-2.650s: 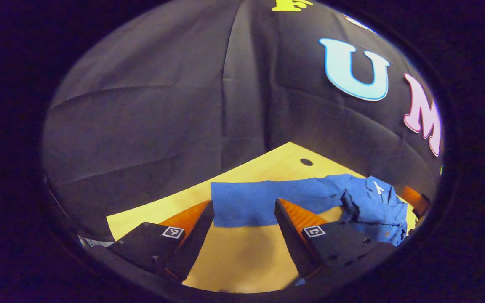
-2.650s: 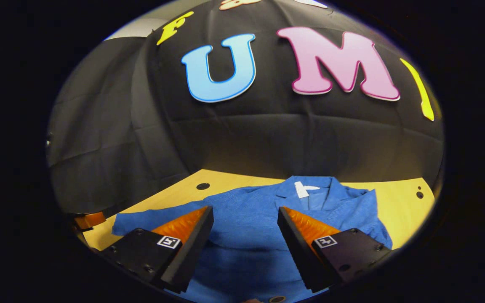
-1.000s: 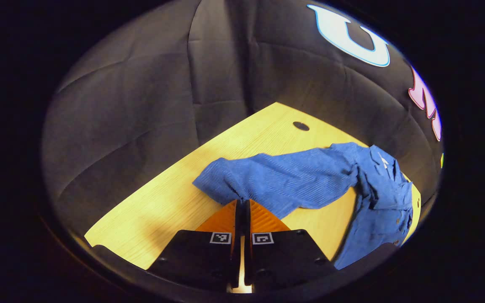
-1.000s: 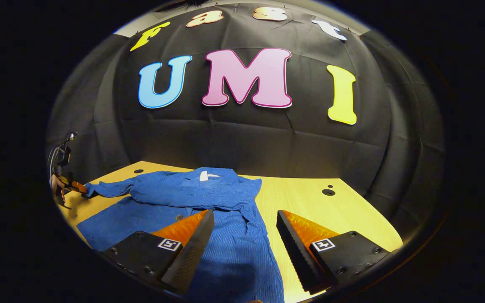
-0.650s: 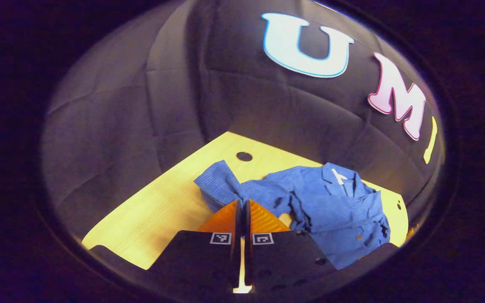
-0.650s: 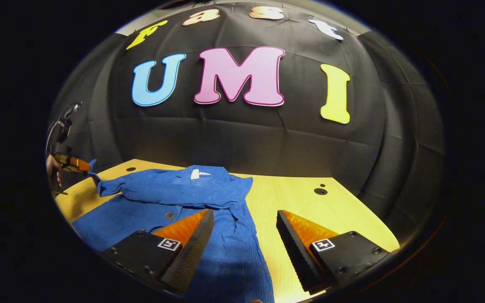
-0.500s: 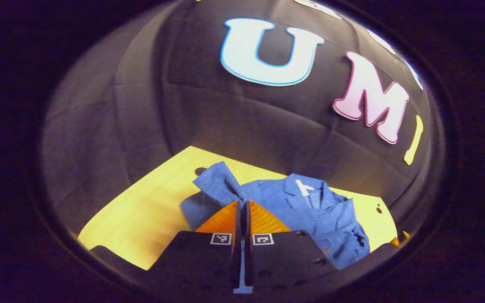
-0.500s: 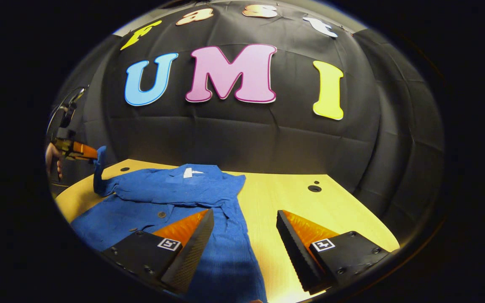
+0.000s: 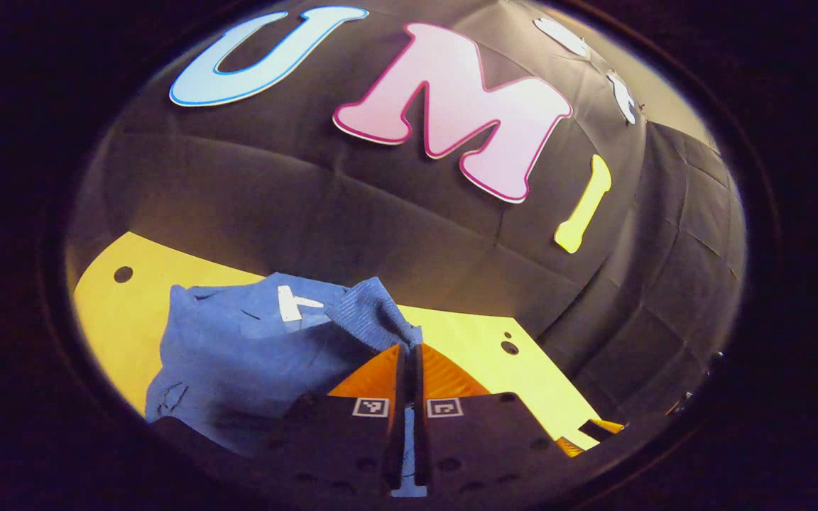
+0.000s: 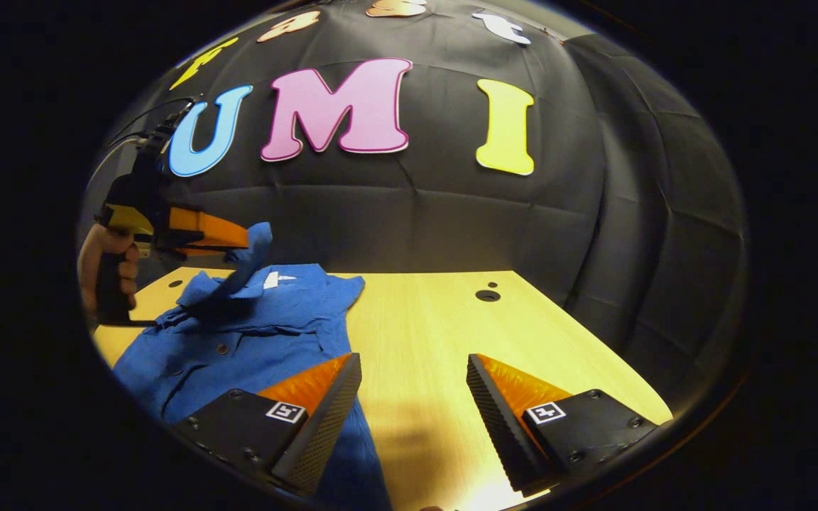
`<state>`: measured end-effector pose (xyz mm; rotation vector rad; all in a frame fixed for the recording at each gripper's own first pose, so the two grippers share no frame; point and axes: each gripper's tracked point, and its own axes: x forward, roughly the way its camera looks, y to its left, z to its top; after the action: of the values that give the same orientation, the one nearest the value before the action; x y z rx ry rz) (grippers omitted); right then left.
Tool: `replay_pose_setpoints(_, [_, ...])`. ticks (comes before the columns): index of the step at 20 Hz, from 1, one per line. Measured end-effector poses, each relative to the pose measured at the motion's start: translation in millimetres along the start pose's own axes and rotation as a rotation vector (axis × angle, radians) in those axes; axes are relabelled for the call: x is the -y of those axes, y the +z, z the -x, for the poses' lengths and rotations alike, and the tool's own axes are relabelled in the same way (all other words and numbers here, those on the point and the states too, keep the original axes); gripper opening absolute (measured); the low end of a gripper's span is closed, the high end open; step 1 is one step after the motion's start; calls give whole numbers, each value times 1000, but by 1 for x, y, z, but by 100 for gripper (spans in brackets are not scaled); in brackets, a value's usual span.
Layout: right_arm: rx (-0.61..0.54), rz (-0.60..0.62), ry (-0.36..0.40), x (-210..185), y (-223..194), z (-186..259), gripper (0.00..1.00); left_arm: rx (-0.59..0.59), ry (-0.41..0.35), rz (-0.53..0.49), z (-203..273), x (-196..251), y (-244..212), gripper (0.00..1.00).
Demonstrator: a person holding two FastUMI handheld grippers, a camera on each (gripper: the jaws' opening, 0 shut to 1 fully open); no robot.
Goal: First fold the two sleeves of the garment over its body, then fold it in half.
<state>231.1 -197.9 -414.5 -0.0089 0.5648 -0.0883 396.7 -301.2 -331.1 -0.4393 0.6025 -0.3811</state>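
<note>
We are clamping the left gripper (image 9: 409,349) on the blue ribbed-cloth shirt's (image 10: 238,341) sleeve cuff (image 9: 370,312), lifting it over the body near the yellow wooden worktop's (image 10: 437,333) left edge; the right gripper (image 10: 412,365) is waiting spread and empty.

My left gripper view looks close over the shirt (image 9: 238,348); my right gripper view sees it (image 10: 238,341) from farther right.
</note>
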Motion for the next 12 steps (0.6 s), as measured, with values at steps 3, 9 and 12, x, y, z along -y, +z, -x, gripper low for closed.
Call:
replay_pose_setpoints(3, [-32,-28,-14,9,-11,3,96,-4,-38,8,-17,20,-7,51])
replay_pose_setpoints(9, [-63,-46,-11,4,-24,22,96,84,-31,-6,12,6,-3,85])
replay_pose_setpoints(12, [-85,-42,-5,-5,-32,35,96,82,41,-25,60,-39,-13,85])
